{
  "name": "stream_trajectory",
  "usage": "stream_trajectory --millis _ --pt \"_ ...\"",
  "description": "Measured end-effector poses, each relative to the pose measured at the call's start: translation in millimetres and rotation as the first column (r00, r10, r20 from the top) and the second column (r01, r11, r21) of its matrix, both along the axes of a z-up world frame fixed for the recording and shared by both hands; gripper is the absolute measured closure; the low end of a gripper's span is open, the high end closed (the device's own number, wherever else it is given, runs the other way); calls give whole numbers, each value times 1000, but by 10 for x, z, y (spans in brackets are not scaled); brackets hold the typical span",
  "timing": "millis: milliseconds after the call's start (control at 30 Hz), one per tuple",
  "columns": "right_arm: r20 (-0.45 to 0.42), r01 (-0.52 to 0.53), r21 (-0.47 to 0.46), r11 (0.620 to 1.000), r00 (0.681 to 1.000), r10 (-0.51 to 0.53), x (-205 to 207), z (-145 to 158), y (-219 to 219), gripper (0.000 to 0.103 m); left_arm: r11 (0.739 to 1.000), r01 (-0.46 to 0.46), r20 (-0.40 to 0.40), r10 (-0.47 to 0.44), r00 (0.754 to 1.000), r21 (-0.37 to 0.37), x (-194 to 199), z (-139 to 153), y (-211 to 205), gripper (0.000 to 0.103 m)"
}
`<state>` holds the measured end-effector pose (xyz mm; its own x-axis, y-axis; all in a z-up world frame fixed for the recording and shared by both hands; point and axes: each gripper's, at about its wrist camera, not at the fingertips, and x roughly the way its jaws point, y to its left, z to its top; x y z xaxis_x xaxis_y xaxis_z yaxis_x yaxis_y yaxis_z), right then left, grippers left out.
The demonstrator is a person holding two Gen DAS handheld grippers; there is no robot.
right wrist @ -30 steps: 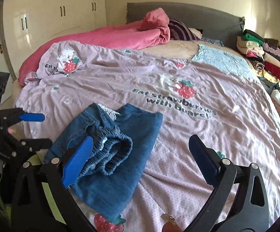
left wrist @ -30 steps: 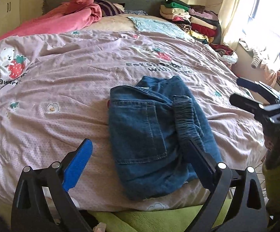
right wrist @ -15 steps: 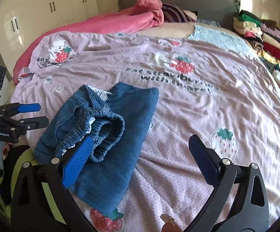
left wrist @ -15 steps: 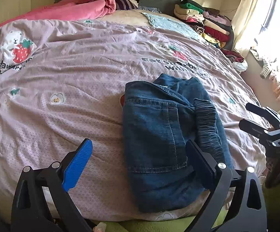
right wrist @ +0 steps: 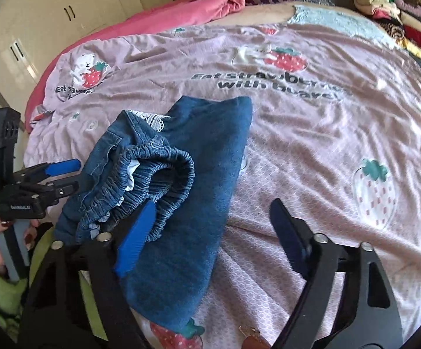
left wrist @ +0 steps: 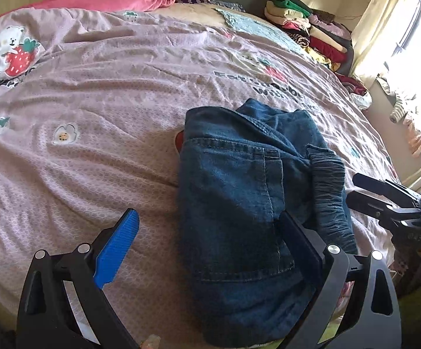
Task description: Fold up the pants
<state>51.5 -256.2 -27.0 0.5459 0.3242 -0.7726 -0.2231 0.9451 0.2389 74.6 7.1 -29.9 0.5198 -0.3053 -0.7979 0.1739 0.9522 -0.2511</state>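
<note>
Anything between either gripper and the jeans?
Nothing visible. The folded jeans lie bare on the bedspread; left gripper and right gripper, jaws just narrowed, both open right over their near edge.

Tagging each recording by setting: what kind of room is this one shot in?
A bedroom in a home, most likely. The jeans lie on a bed under a lilac strawberry-print bedspread, a stack of folded clothes sits by the headboard, and cream wardrobe doors stand along the wall.
</note>
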Motion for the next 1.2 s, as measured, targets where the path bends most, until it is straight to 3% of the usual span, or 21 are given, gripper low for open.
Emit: stream_trajectory --millis 233,367,667,700,733,833,867,900,967,1200 --pt "-51 -10 51 999 999 12 107 -170 73 41 999 36 -12 -36 999 -2 65 -62 -92 8" --pt "-61 -13 75 997 998 17 162 -217 81 41 998 58 -20 -58 998 -4 92 -85 -148 15" --pt "-57 -45 90 995 997 50 266 -295 123 29 998 67 -26 -68 997 -17 159 -109 -203 16" --pt "-51 -49 88 995 997 53 267 -295 132 29 997 70 -23 -70 997 -19 166 -108 -214 20" --pt "-45 -54 85 995 997 58 266 -290 135 32 997 76 -20 -77 997 -30 166 -101 -224 35" --pt "-20 -82 62 995 996 83 249 -244 188 54 996 87 -6 -87 996 -13 168 -68 -286 43" --pt "-12 -98 74 992 995 99 246 -223 196 74 996 87 4 -87 996 -11 162 -44 -303 49" --pt "-7 -116 94 989 993 117 243 -198 217 84 996 87 14 -87 996 -9 160 -18 -313 53" --pt "5 -117 74 990 993 117 245 -171 255 84 996 86 27 -86 996 -5 163 26 -320 58" --pt "32 -132 73 989 991 130 281 -70 282 85 997 73 38 -73 997 -18 182 77 -288 58"
